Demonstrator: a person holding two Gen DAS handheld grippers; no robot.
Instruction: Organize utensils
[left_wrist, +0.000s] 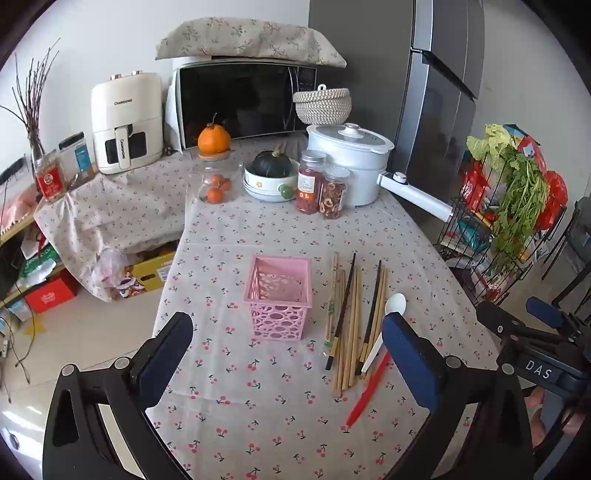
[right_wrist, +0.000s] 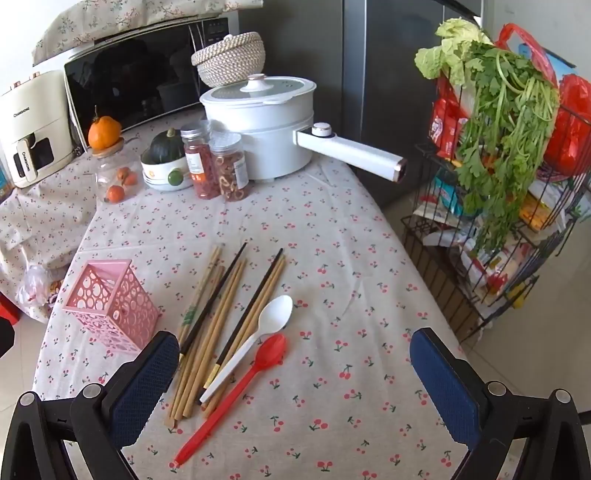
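Observation:
A pink perforated basket stands upright and empty on the cherry-print tablecloth. To its right lie several bamboo and black chopsticks, a white spoon and a red spoon. My left gripper hovers open in front of the basket, nothing between its blue pads. Over the spoons and the bare cloth beside them my right gripper is open and empty; its body shows at the right edge of the left wrist view.
At the table's far end stand a white pot with a long handle, two spice jars, a bowl with a squash and a glass jar. A wire rack with greens stands off the right edge.

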